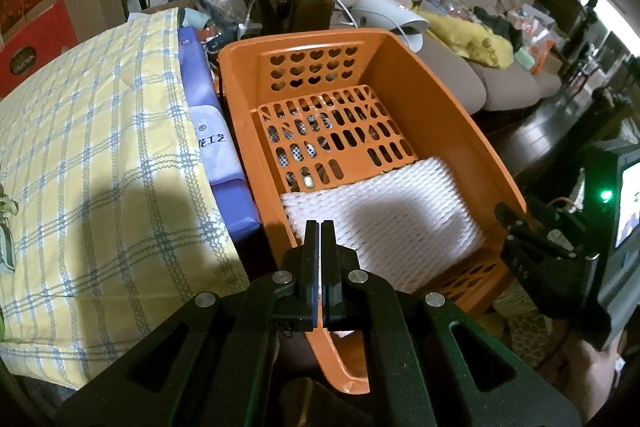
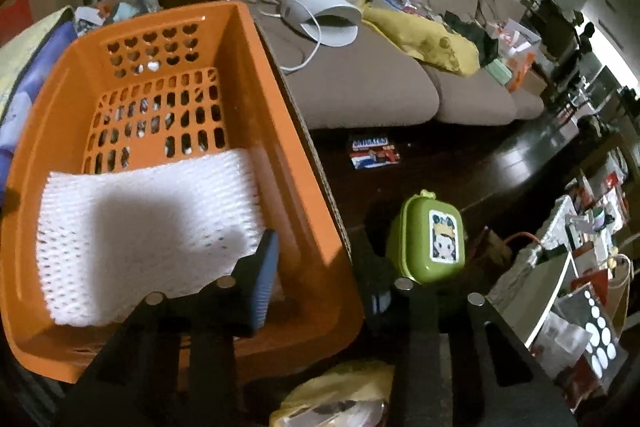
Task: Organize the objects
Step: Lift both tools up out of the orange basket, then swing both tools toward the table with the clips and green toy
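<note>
The right gripper (image 2: 320, 275) straddles the near right wall of the orange basket (image 2: 304, 163): its left finger, blue-padded, hangs inside over the white foam net (image 2: 140, 223), its right finger outside in the lower middle of the frame. The jaws stand apart at a moderate gap with nothing pressed between them, only the basket's wall in the gap. Just beyond the outer finger, lower right of centre, a green lidded box (image 2: 430, 241) with a cartoon sticker lies on the dark floor, probably the next thing to go in.

In the left wrist view the left gripper (image 1: 320, 259) is closed tight and empty, poised above the basket's (image 1: 448, 115) near left rim at bottom centre, over the foam net (image 1: 384, 203).

The risks, as I judge them: a closing or sideways move could catch the basket wall and tip or drag it; reaching for the green box from this angle may nudge it away or pinch only its lid; the floor clutter, snack wrappers (image 2: 372, 151) included, could snag.
</note>
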A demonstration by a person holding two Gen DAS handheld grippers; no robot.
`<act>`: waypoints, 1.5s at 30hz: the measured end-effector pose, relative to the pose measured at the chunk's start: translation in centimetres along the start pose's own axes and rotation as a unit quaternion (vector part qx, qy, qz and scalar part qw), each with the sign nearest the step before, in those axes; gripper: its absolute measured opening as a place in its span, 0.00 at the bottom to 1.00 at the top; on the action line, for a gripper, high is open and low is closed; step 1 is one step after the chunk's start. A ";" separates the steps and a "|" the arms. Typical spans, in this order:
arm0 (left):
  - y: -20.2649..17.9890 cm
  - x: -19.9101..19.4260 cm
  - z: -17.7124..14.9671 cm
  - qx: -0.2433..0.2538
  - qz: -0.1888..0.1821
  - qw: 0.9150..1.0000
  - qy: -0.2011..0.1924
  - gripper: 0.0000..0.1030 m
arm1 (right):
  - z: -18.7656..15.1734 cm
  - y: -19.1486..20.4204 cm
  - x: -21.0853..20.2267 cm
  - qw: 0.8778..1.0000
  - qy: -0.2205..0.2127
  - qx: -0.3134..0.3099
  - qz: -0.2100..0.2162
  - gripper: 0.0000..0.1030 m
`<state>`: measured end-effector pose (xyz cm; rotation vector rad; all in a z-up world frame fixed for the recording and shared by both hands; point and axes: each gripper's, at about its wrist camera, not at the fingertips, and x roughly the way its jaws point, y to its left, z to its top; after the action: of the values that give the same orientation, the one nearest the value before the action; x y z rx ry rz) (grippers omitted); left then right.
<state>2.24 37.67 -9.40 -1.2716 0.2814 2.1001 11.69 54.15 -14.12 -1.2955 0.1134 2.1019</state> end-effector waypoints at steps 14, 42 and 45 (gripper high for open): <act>0.1 -0.2 0.0 -0.004 -0.001 1.000 0.000 0.01 | -0.2 -0.5 0.1 1.000 0.013 0.018 0.022 0.37; 4.6 -5.2 1.9 -0.034 0.046 0.996 -0.072 0.01 | 0.7 -3.8 -5.3 0.986 -0.129 0.081 0.067 0.40; 5.7 -6.3 2.4 -0.040 0.057 0.994 -0.084 0.01 | 0.8 -3.9 -7.5 0.975 -0.184 0.089 0.091 0.43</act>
<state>-1.07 31.85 -3.66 -1.1375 0.2008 2.3214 15.50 53.88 -6.47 -0.7998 0.2600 2.3891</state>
